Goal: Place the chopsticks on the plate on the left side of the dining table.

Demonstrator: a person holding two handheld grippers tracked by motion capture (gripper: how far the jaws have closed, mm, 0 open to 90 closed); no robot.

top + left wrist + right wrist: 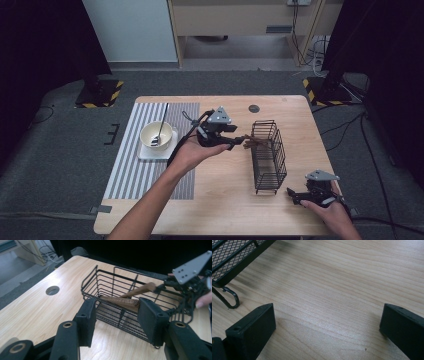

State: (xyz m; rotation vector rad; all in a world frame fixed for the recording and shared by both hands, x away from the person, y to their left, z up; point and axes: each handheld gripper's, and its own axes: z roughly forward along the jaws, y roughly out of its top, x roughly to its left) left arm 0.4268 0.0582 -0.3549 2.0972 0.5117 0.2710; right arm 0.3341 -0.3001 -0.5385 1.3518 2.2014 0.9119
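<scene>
A black wire basket [270,165] stands at the table's middle right. My left gripper [236,142] hangs at its near rim, level with the top. In the left gripper view its jaws [117,304] stand half apart, with a flat dark brown wooden utensil [120,301] spanning the gap from pad to pad and reaching over the basket [112,282]. A lighter wooden handle [141,290] slants up behind it. My right gripper [291,194] rests by the front right edge. Its jaws [327,315] are wide open over bare wood, with a corner of the basket [229,255] beside them.
A cream bowl [156,135] with a metal spoon [162,120] sits on a white square plate [145,154], on a striped mat [145,180] at the left. A round hole [254,108] is near the table's far edge. The right gripper's grey plate [191,268] is beyond the basket.
</scene>
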